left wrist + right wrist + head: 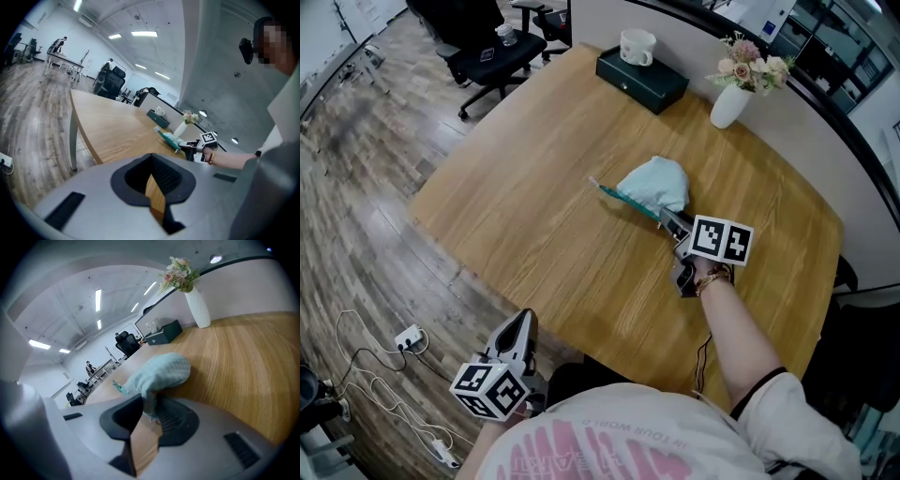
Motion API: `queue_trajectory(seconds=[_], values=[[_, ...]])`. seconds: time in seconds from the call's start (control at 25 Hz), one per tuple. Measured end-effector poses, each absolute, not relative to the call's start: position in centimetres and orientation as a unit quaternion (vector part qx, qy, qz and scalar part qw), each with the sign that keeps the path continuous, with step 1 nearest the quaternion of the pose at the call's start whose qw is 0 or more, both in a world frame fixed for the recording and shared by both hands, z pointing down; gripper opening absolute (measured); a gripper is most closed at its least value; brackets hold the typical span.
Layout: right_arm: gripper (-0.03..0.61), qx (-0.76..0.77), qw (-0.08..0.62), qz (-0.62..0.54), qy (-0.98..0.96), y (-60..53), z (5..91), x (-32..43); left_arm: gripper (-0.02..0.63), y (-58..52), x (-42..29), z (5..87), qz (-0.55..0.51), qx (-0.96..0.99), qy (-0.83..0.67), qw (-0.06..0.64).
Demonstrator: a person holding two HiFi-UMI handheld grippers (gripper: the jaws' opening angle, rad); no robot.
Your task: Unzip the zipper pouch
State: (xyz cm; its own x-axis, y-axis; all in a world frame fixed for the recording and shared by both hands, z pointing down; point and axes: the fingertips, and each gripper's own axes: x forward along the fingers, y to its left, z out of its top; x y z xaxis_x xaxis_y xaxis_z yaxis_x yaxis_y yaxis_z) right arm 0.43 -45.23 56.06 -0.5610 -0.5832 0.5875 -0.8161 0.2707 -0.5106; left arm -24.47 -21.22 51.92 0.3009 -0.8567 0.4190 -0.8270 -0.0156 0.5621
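Observation:
The pale teal zipper pouch (656,185) (159,371) lies bunched up in the middle of the wooden table (544,216), its darker zipper edge pointing left. My right gripper (667,221) (150,411) is at the pouch's near end. A narrow tail of the fabric runs down between its jaws and fills the gap, so it is shut on that end. My left gripper (520,328) (151,187) hangs off the table's near edge by the person's body, holding nothing. Its jaws stand close together, with only a sliver of table showing between them. From there the pouch (168,137) looks small and far.
A dark box (642,78) with a white cup (637,45) on it and a white vase of flowers (731,103) stand at the table's far side. An office chair (487,56) is beyond the far corner. Cables and a power strip (408,337) lie on the floor at left.

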Motion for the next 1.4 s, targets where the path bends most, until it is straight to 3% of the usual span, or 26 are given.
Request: queue_trajectory(seconds=[0.2,0.52,1.0,1.4], values=[[0.032,0.453,0.075,0.476,-0.750,-43.9,55.1,0.1,0.000,-21.2,-24.4,51.3,-0.025,0.713,-0.595,0.369],[0.012,0.415,-0.050,0.591,-0.689,-39.9,53.7,-1.5,0.000,-20.5,-22.9,49.5,-0.027,0.733,-0.581,0.353],[0.006,0.339,-0.082,0.616,-0.706,-32.5,48.7,-5.1,0.002,-20.6,-18.7,46.2,-0.020,0.813,-0.487,0.319],[0.006,0.243,-0.111,0.601,-0.753,-26.8,40.1,-9.1,0.015,-20.1,-15.2,37.2,-0.004,0.894,-0.411,0.179]])
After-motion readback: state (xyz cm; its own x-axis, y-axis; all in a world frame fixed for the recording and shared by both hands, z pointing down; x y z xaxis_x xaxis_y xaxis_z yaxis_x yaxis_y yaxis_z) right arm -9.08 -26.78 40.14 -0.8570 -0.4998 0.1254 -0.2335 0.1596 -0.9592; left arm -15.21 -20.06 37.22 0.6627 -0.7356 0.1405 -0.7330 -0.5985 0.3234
